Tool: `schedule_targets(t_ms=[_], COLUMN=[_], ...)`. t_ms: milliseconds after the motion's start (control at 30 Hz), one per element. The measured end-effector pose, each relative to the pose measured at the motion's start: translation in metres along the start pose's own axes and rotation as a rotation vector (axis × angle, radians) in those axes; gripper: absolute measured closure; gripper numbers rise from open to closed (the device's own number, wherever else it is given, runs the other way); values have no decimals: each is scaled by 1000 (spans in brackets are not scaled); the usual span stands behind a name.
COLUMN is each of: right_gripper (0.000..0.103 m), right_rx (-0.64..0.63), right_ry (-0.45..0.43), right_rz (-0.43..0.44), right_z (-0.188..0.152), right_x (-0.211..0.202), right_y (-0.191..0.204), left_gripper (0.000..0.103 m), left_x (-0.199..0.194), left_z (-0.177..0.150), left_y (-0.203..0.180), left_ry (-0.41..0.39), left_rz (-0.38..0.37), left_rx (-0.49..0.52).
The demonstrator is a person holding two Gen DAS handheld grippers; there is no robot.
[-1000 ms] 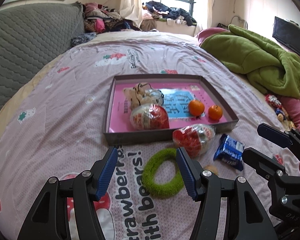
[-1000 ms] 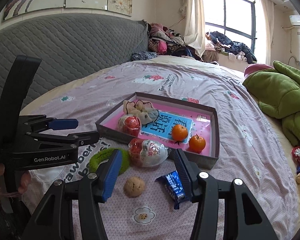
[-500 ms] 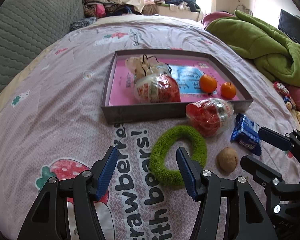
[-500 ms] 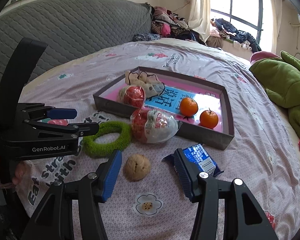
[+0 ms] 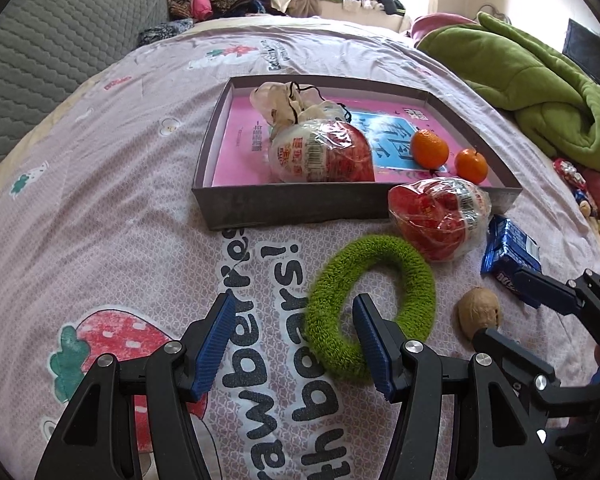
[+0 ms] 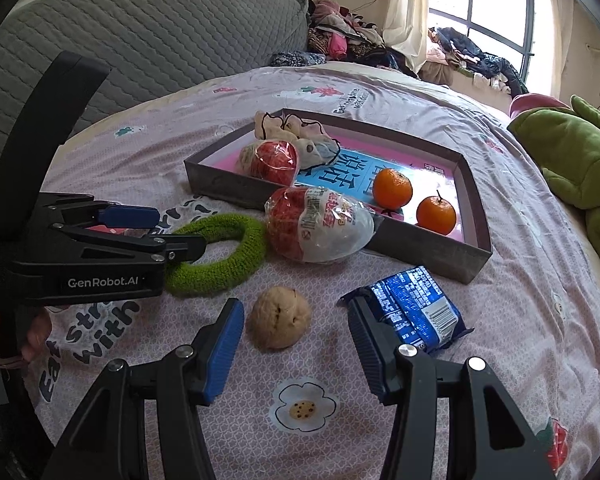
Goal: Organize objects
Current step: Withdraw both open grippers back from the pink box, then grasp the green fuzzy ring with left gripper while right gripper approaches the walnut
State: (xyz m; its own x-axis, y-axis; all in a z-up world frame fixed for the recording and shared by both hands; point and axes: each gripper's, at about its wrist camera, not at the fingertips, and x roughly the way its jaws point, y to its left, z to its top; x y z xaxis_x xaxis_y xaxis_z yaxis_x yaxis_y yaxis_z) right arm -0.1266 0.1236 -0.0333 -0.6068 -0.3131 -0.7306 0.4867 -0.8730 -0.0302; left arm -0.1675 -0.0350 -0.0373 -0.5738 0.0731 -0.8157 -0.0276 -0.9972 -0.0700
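A grey box [image 5: 300, 202] with a pink floor lies on the bed; it holds a wrapped red-and-white bag [image 5: 320, 152], a cream pouch [image 5: 284, 100] and two tangerines [image 5: 430, 148]. In front of it lie a second wrapped bag [image 5: 440, 216], a green fuzzy ring [image 5: 372, 304], a walnut [image 6: 280, 322] and a blue snack packet [image 6: 412, 308]. My left gripper [image 5: 292, 340] is open, its right finger inside the ring's hole, its left finger outside the ring's near-left arc. My right gripper [image 6: 296, 344] is open, its fingers either side of the walnut.
The bed has a pink printed sheet [image 5: 100, 200]. A grey quilted headboard [image 6: 140, 40] stands at the left. A green blanket [image 5: 540, 92] is heaped at the right. Small toys [image 5: 572, 176] lie at the bed's right edge. Clothes are piled by the window [image 6: 480, 60].
Both grippers have moved forward and down toward the bed. The left now straddles the ring's near edge; the right has closed in around the walnut. Both stay open.
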Motion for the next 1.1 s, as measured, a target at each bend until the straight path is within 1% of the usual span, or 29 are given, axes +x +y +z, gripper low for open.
schedule_targets(t_ms=[100, 200, 267, 500, 533, 567, 600, 633, 733, 833, 1100], right_gripper=[49, 54, 60, 65, 69, 69, 69, 69, 69, 69, 69], right_rx=[-4, -7, -3, -12, -7, -3, 3, 11, 23, 24, 20], right_ry=[-1, 11, 18, 17, 15, 14, 14, 14, 12, 9, -2], right_rz=[0, 2, 13, 24, 27, 31, 36, 41, 51, 53, 68], right_z=[-2, -4, -5, -7, -7, -7, -7, -6, -7, -7, -5], right_x=[4, 10, 13, 17, 17, 18, 18, 18, 18, 17, 12], right_y=[3, 6, 7, 9, 9, 8, 7, 6, 4, 4, 6], left_gripper=[40, 40, 40, 42, 47, 51, 58, 67, 85, 87, 88], left_x=[4, 6, 8, 11, 11, 11, 11, 11, 12, 10, 3], left_z=[1, 1, 1, 1, 1, 1, 1, 1, 1, 0, -1], left_y=[0, 1, 2, 1, 1, 0, 0, 0, -4, -6, -5], left_ry=[0, 0, -3, -14, -17, -22, -23, -24, -27, -33, -42], left_rz=[1, -1, -8, -17, -19, -29, -38, -49, -64, -61, -65], left_rx=[-1, -5, -10, -13, -12, -14, -15, -17, -14, -5, -9])
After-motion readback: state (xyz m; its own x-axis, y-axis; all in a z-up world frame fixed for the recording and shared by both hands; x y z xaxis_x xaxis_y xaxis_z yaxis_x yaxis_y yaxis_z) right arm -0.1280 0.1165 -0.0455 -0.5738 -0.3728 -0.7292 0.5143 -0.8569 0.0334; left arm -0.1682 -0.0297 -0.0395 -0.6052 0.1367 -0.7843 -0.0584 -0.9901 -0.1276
